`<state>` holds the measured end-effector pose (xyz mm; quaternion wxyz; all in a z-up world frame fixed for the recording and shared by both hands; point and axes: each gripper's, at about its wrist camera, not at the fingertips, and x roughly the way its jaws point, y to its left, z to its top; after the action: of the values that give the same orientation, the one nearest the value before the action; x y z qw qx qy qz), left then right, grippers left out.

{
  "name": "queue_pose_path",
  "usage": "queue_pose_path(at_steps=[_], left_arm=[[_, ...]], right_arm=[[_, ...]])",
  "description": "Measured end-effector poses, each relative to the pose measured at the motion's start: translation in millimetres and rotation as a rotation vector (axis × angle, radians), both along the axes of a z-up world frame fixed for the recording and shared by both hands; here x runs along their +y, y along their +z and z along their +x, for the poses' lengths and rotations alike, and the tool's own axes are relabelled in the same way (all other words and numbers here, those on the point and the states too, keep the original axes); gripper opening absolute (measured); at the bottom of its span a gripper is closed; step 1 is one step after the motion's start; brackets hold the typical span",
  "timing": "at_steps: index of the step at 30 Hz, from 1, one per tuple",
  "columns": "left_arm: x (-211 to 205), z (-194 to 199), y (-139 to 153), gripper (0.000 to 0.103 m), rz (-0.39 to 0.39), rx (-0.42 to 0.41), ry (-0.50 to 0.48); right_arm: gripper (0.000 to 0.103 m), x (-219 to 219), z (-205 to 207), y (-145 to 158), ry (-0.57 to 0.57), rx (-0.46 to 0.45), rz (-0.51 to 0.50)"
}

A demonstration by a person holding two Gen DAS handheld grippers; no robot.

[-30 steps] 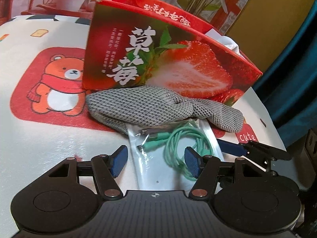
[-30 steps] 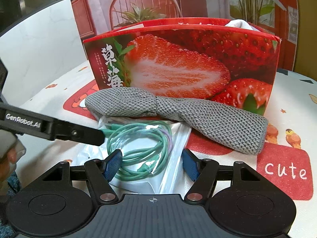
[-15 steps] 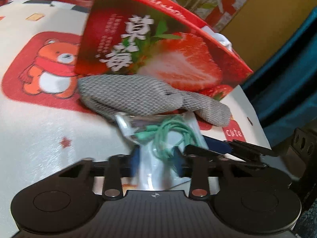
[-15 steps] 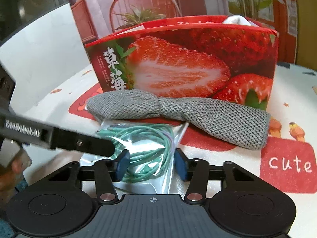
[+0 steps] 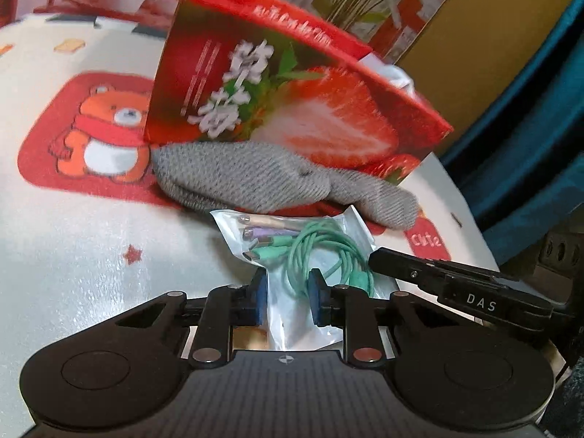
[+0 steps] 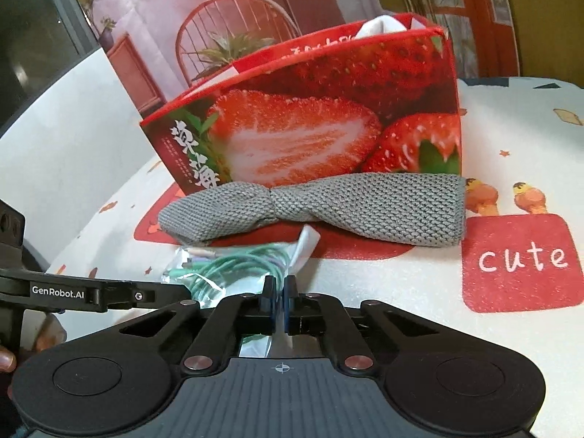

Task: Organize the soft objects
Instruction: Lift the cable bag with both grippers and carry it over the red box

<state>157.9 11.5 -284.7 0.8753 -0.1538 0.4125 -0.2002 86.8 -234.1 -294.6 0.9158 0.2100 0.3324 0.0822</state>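
A clear plastic bag (image 5: 292,314) of coiled green cable (image 5: 328,252) lies on the table in front of a grey knitted cloth (image 5: 255,179), which rests against a red strawberry box (image 5: 292,109). My left gripper (image 5: 286,297) is shut on the bag's near end. My right gripper (image 6: 279,303) is shut on the same bag (image 6: 226,266) at its other edge. The grey cloth (image 6: 328,211) and the box (image 6: 310,127) also show in the right wrist view. Something white (image 6: 379,23) sticks out of the box top.
The tablecloth (image 5: 73,237) bears a bear picture (image 5: 106,135) at left and a red "cute" patch (image 6: 518,259) at right. The table's right edge (image 5: 471,219) drops off beside a blue curtain (image 5: 529,127). Each gripper's finger shows in the other's view.
Both grippers went from open around the bag to closed on it. The bag has bunched up and lifted slightly at its near end.
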Motion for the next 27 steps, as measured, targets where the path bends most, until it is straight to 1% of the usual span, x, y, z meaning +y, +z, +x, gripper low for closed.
queue_pose_path(at_steps=[6, 13, 18, 23, 27], left_arm=[[5.9, -12.1, 28.2, 0.025, -0.019, -0.111, 0.0], [-2.0, -13.7, 65.2, 0.025, 0.009, -0.225, -0.001], [-6.1, -0.5, 90.2, 0.025, 0.045, -0.277, -0.005], [-5.1, 14.0, 114.0, 0.025, 0.047, -0.303, -0.009], [-8.0, 29.5, 125.8, 0.025, 0.061, -0.319, -0.011]], right_arm=[[0.003, 3.9, -12.2, 30.0, -0.004, -0.117, -0.051], [0.003, 1.7, -14.9, 72.1, 0.004, -0.236, -0.091], [0.003, -1.8, -1.9, 91.1, 0.01, -0.276, -0.111], [0.003, -10.1, 19.2, 107.5, -0.001, -0.301, -0.119], [0.003, -17.0, 34.7, 117.8, -0.01, -0.319, -0.116]])
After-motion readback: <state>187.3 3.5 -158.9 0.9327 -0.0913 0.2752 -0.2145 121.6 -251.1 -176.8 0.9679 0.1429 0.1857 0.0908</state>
